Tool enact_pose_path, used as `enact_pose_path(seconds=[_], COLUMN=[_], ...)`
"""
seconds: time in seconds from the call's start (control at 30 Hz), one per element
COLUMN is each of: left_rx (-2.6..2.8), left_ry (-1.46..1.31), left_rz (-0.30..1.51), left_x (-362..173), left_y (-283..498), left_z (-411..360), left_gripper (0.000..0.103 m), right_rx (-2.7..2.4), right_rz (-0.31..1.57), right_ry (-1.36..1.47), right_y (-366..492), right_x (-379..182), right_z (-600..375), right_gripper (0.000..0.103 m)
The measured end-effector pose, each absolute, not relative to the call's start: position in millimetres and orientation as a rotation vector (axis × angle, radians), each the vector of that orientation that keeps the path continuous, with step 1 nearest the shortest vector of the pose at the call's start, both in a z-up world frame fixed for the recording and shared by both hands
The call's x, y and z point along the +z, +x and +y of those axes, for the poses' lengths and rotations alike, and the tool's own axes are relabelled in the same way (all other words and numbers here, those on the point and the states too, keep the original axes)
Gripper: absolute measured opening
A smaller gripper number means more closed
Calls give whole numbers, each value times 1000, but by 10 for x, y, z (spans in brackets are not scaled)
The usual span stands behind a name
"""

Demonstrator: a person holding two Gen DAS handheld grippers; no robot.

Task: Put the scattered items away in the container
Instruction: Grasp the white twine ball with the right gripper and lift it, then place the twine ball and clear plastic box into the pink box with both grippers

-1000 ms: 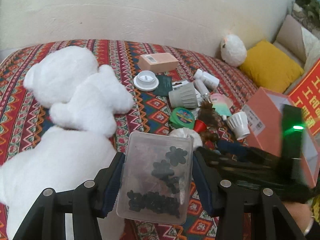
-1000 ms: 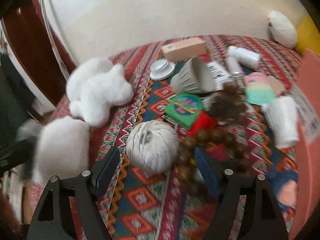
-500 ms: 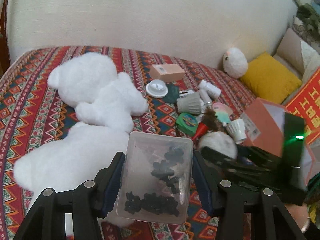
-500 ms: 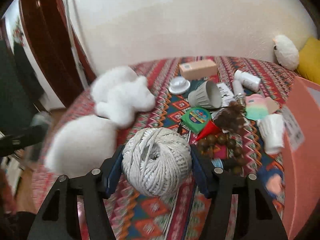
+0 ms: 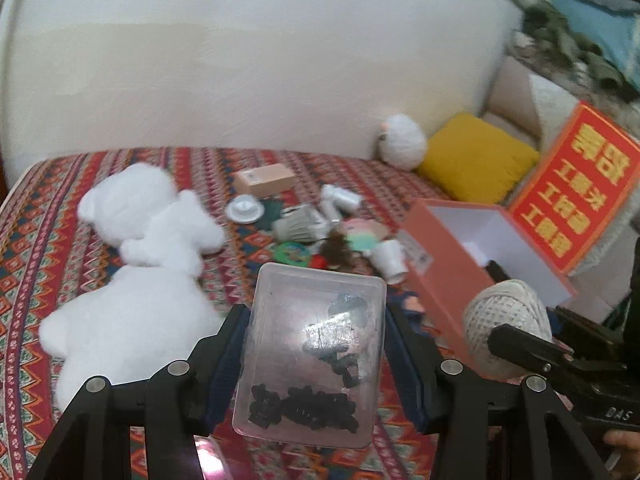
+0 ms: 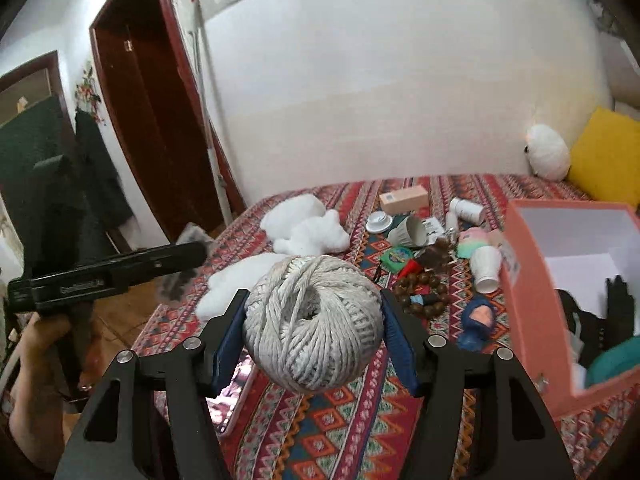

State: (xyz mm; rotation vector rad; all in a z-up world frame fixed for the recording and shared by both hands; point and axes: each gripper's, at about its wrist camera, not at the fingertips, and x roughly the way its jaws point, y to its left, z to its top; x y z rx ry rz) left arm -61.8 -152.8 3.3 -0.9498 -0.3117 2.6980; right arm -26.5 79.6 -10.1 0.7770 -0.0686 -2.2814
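Above bed (image 6: 320,432), right claw (image 6: 314,322) lifted twine ball (image 6: 312,320).

Patterned bed (image 6: 332,432) w/ white plush (image 5: 152,216), pink box (image 6: 532,300), beads (image 6: 424,292), misc clutter.

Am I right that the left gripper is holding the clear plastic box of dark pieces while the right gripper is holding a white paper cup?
Not quite: the right gripper is shut on the ball of twine, as the right wrist view shows; the white paper cup lies on the bedspread. The left gripper does hold the clear plastic box of dark pieces.
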Motion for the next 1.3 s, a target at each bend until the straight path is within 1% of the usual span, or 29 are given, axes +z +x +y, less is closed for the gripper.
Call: enact_pose_path(seconds=[0.2, 0.4, 0.67, 0.8, 1.0, 1.13, 1.3], left_rx=[2633, 2562, 2449, 2370, 2298, 2289, 2291], left_ry=[-873, -799, -719, -707, -752, -798, -872], left_rz=[-246, -118, -4, 39, 67, 55, 30], left_x=[291, 529, 811, 880, 779, 638, 359], left_y=[-273, -11, -40, -256, -845, -1376, -1990], left_z=[-978, -297, 517, 988, 1535, 1763, 1888], left_gripper=[56, 56, 56, 56, 56, 56, 56], right_rx=[-2340, -2457, -2675, -2755, -2866, -2886, -2873], right_rz=[-79, -134, -189, -205, -239, -265, -281], right_ry=[732, 715, 616, 586, 580, 628, 740], right_y=[270, 753, 1094, 949, 483, -55, -780], right_x=[149, 405, 773, 843, 876, 749, 407], right_z=[1300, 1952, 2775, 3059, 3497, 3638, 3737], right_gripper=[66, 66, 66, 66, 66, 66, 66])
